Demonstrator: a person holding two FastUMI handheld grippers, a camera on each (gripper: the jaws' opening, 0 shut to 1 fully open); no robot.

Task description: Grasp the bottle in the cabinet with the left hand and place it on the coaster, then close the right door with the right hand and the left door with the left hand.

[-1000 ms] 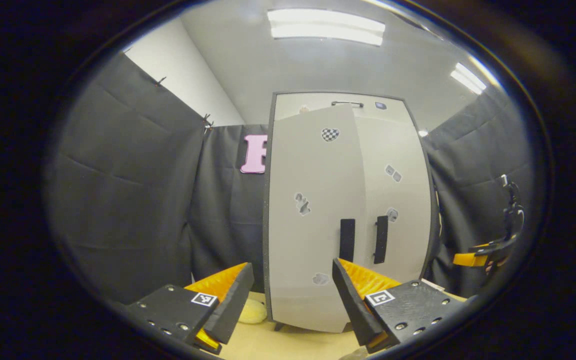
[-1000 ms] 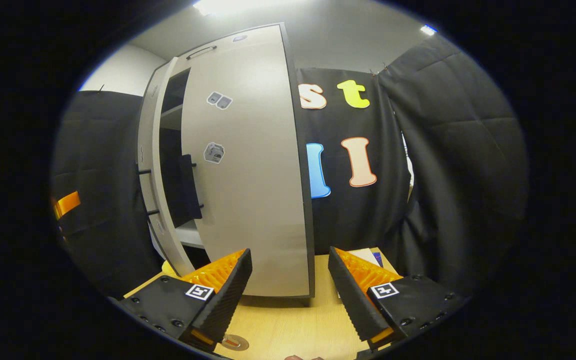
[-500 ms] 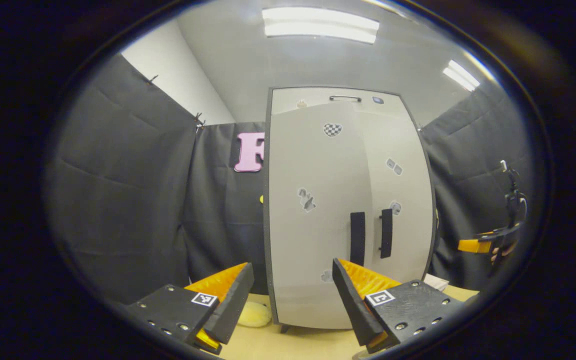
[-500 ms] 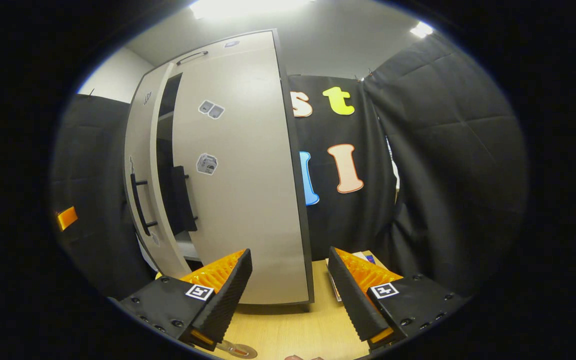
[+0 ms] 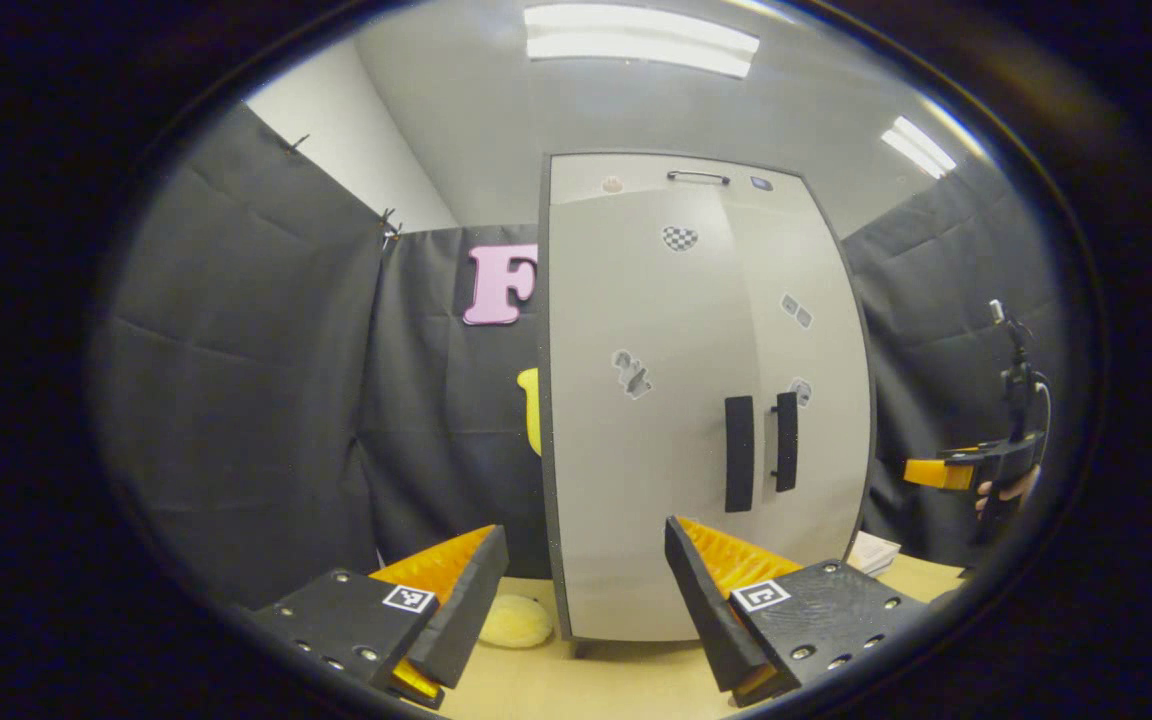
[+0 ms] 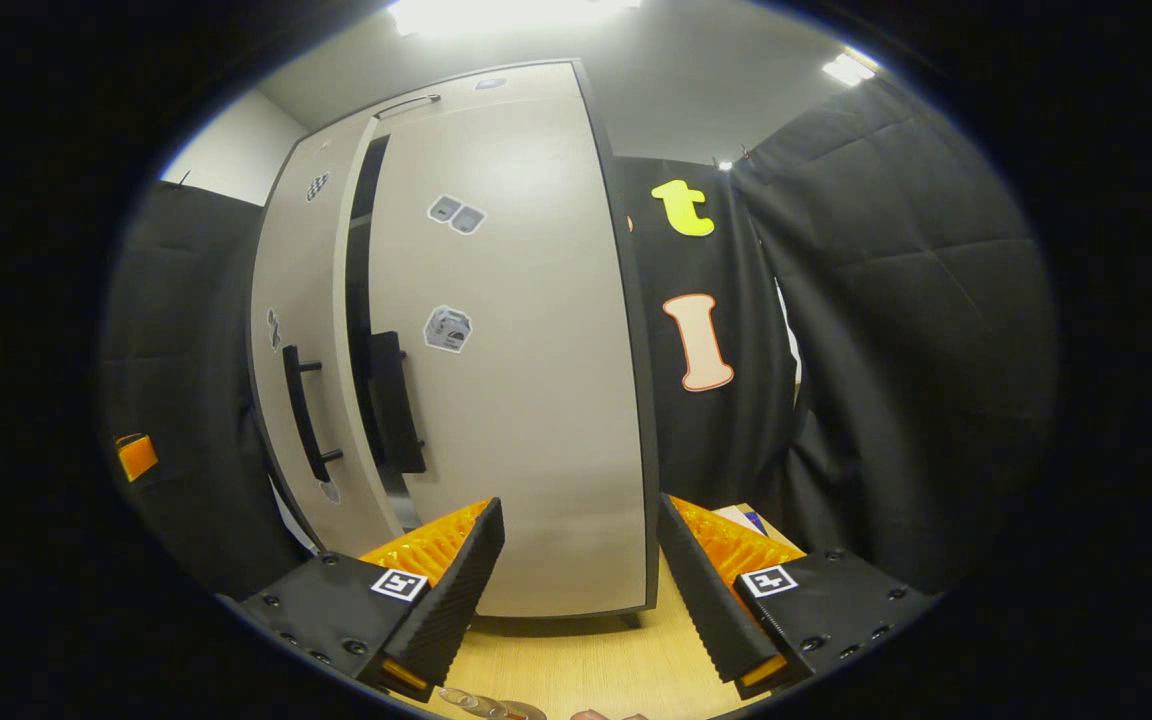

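left door (image 5: 646, 420) swung nearly shut; left gripper (image 5: 586, 600) backed off, empty

Yellow plush (image 5: 516, 622) lies on wooden table (image 5: 596, 685).

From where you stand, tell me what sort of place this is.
Most likely a staged recording booth, not a real home: black cloth walls hang around a grey two-door cabinet standing on a wooden tabletop, under ceiling strip lights.

Left gripper view faces cabinet (image 5: 706, 400) front-on; right gripper view angled, perhaps nearer; both share doors.
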